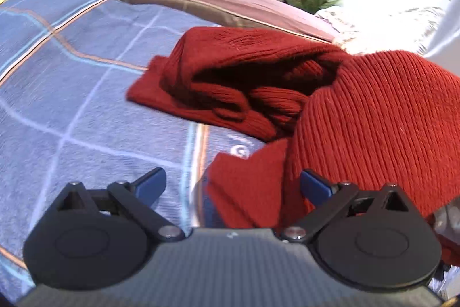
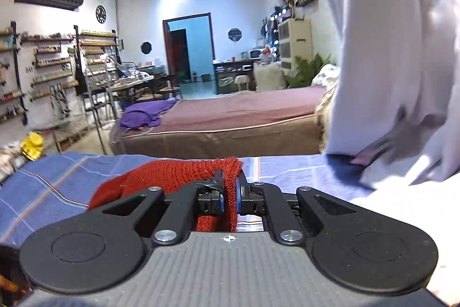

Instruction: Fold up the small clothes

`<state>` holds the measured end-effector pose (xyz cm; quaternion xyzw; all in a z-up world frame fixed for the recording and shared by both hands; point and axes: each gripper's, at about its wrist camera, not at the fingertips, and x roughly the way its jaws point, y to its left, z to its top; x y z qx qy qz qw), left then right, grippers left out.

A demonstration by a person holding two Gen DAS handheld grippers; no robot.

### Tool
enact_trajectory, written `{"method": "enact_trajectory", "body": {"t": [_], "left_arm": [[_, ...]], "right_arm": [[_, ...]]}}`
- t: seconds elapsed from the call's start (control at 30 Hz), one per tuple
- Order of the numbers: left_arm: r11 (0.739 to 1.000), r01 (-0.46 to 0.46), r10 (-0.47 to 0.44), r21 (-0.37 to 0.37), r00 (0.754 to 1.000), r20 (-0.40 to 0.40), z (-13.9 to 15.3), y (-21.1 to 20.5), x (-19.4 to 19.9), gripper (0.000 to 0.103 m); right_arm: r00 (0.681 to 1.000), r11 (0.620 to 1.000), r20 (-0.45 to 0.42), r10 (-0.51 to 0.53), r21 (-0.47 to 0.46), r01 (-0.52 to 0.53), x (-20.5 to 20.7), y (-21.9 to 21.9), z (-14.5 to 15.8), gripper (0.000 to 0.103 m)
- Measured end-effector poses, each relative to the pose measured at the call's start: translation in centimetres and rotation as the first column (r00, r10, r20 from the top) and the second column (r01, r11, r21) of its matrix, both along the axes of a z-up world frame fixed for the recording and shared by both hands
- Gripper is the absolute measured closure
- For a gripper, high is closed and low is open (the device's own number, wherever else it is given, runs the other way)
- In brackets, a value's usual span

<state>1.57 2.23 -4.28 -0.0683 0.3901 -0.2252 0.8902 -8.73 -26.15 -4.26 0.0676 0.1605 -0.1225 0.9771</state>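
Note:
A red knitted garment lies bunched on the blue checked bedspread. One part of it is lifted and drapes close in front of the left wrist camera at the right. My left gripper stands open, a red flap lying between its blue fingertips without being pinched. In the right wrist view my right gripper is shut on a corner of the red garment, which hangs over its left finger above the blue bedspread.
A person's white sleeve fills the right side of the right wrist view. Beyond the bedspread stands a brown bed with a purple cloth on it. Shelves line the left wall.

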Motion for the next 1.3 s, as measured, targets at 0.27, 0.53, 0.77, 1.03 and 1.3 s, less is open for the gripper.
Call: {"method": "enact_trajectory", "body": {"t": [0.27,0.53,0.77,1.03,1.3], "left_arm": [[0.999,-0.031,0.031,-0.027,0.999,-0.029,-0.4,0.1,1.6,0.001],[0.993,-0.072,0.056,-0.092,0.985,-0.163,-2.7,-2.4,6.3,0.0],[0.983,-0.123,0.102,-0.14,0.984,-0.149,-5.7,-5.2,10.0,0.0],[0.984,-0.065,0.048,-0.165,0.993,-0.109,-6.2,-9.8,12.7,0.033],[0.956,-0.062,0.034,-0.287,0.994,-0.101,-4.9,-8.1,13.5,0.091]], "right_arm": [[0.997,0.997,-0.041,-0.072,0.03,0.073,-1.1,-0.9,0.3,0.088],[1.0,0.999,-0.014,-0.006,-0.05,0.005,1.0,2.0,0.3,0.032],[0.989,0.993,-0.095,0.115,0.008,-0.114,2.8,4.8,-1.8,0.019],[0.981,0.994,-0.164,0.107,0.022,-0.105,2.9,5.1,-3.0,0.011],[0.977,0.991,-0.18,0.115,0.093,-0.099,2.7,5.0,-3.7,0.011]]}}
